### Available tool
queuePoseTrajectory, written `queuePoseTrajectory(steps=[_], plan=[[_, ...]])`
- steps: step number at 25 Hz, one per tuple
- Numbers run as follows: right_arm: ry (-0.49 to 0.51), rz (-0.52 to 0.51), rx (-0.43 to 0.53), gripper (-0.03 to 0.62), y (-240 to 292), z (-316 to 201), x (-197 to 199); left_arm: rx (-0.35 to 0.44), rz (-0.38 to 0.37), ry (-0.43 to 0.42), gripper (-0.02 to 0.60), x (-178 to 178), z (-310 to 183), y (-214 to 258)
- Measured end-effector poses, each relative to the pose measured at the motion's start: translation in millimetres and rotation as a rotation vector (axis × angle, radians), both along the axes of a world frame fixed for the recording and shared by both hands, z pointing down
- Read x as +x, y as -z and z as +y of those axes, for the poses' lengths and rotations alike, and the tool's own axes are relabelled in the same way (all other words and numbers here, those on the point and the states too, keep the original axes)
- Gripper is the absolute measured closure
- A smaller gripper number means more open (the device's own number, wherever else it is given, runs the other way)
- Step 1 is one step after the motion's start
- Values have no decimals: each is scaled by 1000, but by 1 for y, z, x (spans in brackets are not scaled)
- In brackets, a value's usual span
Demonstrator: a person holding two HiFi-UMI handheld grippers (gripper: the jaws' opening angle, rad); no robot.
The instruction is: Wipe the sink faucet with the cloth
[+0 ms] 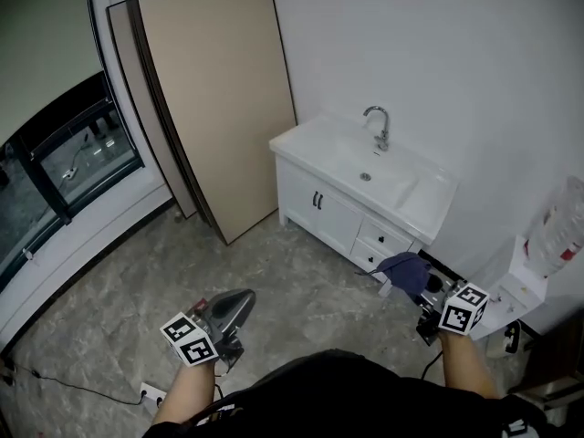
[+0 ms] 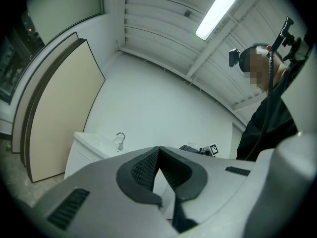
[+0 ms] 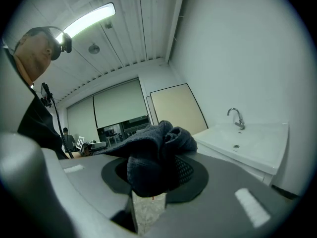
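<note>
A white sink cabinet [image 1: 319,210] stands against the wall with a chrome faucet [image 1: 378,126] at the back of its basin [image 1: 379,173]. My right gripper [image 1: 422,290] is shut on a dark blue cloth [image 1: 406,271], held low in front of the cabinet's right end. In the right gripper view the bunched cloth [image 3: 156,155] fills the jaws, with the faucet [image 3: 237,117] far off to the right. My left gripper [image 1: 235,310] is shut with nothing in it, above the floor at the lower left. In the left gripper view the faucet [image 2: 120,140] is small and distant.
A large beige board [image 1: 214,94] leans on the wall left of the cabinet. A dark window [image 1: 64,158] runs along the left wall. A white power strip [image 1: 151,394] and cable lie on the grey marbled floor [image 1: 137,272]. White items [image 1: 547,254] stand at the right.
</note>
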State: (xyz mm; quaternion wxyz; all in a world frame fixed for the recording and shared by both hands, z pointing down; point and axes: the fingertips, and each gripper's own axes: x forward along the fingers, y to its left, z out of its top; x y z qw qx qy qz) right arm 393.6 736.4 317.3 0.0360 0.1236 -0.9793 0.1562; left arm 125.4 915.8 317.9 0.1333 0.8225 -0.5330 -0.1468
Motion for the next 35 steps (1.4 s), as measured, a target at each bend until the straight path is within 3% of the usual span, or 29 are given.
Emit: queuePoseTrajectory(steps=[7,12,15,20,24,29,35], plan=[[116,-27,6,487,-5,-97,-42,5,-23,98,581,-14,-75,6],[194,-47,35,487,9,-180,-48,18,-56,170,582,-4,-137,21],[222,-61,45,487,13,-230,-51,31,-37,199,581,2,-181,25],[231,-69,24,487,1,-287,-52,-9,-60,167,581,13,-241,16],[196,-64,4,487,-10,-326,-58,-12,-58,146,581,-9,-286,17],[62,-33,-8,487,-23,-374,-80,-5,-37,29,581,-58,-356,4],[-102,-9,21,487,-4,-432,-147,16,-24,-121,581,-154,-448,12]])
